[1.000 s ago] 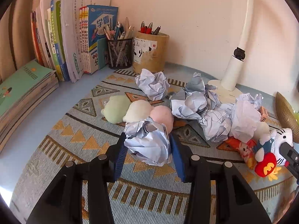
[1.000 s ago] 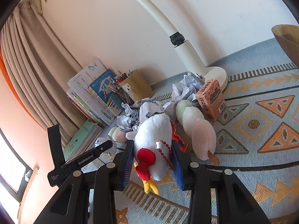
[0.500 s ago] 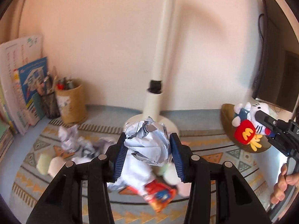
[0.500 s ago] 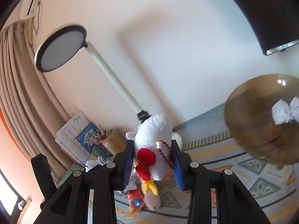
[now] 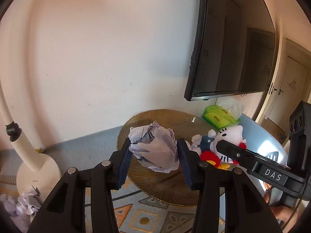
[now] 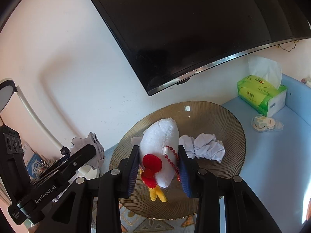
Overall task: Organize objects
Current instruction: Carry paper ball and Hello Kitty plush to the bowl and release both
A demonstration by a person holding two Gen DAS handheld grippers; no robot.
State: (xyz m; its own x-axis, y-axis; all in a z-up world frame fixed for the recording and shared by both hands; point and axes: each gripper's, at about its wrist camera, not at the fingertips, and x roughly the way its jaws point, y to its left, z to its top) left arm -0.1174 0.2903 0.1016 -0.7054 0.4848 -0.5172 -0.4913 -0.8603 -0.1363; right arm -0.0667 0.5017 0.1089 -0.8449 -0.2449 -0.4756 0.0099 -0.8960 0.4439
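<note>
Both loads now hover over bowl [image 6: 233,128] rim.

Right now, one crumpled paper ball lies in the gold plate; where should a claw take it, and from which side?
Grip the crumpled paper ball across its bulky middle, coming from above. It lies loose in the shallow gold plate, whose raised rim would probably hinder a low sideways approach.

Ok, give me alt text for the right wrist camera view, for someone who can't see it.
The right gripper holds a white plush toy with red patches above a ribbed golden-brown round plate that has a crumpled white paper ball in it. A green tissue pack stands behind.
</note>
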